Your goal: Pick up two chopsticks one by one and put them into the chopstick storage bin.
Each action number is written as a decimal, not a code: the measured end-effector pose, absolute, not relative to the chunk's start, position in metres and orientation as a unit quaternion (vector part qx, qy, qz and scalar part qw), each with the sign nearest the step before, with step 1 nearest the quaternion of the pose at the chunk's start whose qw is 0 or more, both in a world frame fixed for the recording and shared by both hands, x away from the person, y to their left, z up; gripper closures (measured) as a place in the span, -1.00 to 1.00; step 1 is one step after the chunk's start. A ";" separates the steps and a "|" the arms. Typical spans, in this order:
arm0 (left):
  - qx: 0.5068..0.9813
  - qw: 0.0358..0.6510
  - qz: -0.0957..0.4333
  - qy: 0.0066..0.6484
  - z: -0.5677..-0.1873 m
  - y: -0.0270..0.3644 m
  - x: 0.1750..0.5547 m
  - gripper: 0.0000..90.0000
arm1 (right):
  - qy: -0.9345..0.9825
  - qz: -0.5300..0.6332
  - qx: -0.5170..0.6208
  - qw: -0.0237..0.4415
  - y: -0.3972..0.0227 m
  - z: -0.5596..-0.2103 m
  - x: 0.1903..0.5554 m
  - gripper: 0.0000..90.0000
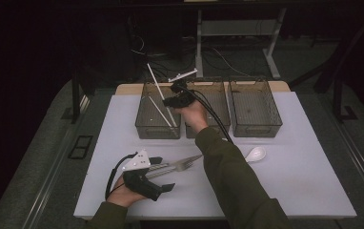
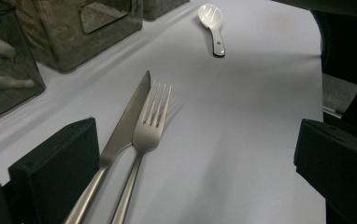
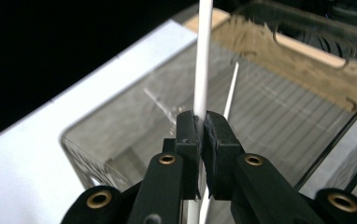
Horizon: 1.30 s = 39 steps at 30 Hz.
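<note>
No legible text, label or number anywhere, at least in this dimness.

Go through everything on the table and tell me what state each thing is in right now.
Right claw: shut on a white chopstick.
Left claw: open around the steel knife and steel fork lying flat.
Left smoky plastic bin: holds another white chopstick.
White ceramic spoon: lying on the table.
</note>
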<state>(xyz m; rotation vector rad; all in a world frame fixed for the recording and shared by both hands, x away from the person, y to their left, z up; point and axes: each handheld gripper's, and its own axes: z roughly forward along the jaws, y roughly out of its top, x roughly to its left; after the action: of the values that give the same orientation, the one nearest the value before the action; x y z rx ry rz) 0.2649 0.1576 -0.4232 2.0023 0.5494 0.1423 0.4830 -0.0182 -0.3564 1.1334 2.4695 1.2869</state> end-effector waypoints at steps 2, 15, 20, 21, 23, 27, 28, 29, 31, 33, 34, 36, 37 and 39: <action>0.830 0.506 0.059 0.227 -0.423 0.157 0.265 -1.00 | 0.824 0.413 0.381 0.065 -0.016 -0.362 0.484 0.88; 0.832 0.505 0.058 0.224 -0.423 0.157 0.265 -1.00 | 0.846 0.347 0.399 0.071 -0.002 -0.385 0.488 0.82; 0.831 0.505 0.058 0.224 -0.423 0.157 0.265 -1.00 | 0.850 0.339 0.395 0.077 -0.002 -0.385 0.487 0.66; 0.832 0.505 0.059 0.223 -0.423 0.157 0.265 -1.00 | 0.849 0.340 0.397 0.078 -0.002 -0.384 0.487 0.63; 0.832 0.505 0.059 0.223 -0.423 0.157 0.265 -1.00 | 0.849 0.346 0.391 0.079 -0.003 -0.381 0.486 0.59; 0.832 0.505 0.059 0.224 -0.423 0.158 0.265 -1.00 | 0.848 0.361 0.379 0.078 -0.008 -0.374 0.481 0.46; 0.832 0.505 0.059 0.224 -0.423 0.158 0.265 -1.00 | 0.847 0.367 0.377 0.075 -0.010 -0.372 0.479 0.41; 0.832 0.505 0.059 0.224 -0.423 0.158 0.265 -1.00 | 0.847 0.374 0.371 0.073 -0.012 -0.369 0.478 0.36; 0.832 0.504 0.061 0.222 -0.423 0.158 0.265 -1.00 | 0.847 0.382 0.363 0.067 -0.016 -0.364 0.473 0.26; 0.833 0.503 0.061 0.223 -0.423 0.158 0.265 -1.00 | 0.848 0.390 0.354 0.062 -0.021 -0.359 0.469 0.17; 0.833 0.503 0.062 0.223 -0.423 0.158 0.265 -1.00 | 0.849 0.396 0.345 0.060 -0.024 -0.357 0.466 0.14; 0.832 0.502 0.060 0.226 -0.424 0.157 0.265 -1.00 | 0.849 0.403 0.335 0.062 -0.031 -0.353 0.461 0.07; 0.833 0.502 0.060 0.226 -0.424 0.157 0.265 -1.00 | 0.849 0.407 0.331 0.061 -0.035 -0.351 0.458 0.05; 0.834 0.501 0.062 0.225 -0.424 0.157 0.265 -1.00 | 0.850 0.414 0.320 0.060 -0.044 -0.347 0.452 0.01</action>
<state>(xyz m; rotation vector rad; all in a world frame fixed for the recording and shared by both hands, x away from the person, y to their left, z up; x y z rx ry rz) 0.2650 0.1575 -0.4237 2.0157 0.5430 0.1505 0.4524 -0.0438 -0.3468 0.9685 2.5743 1.2532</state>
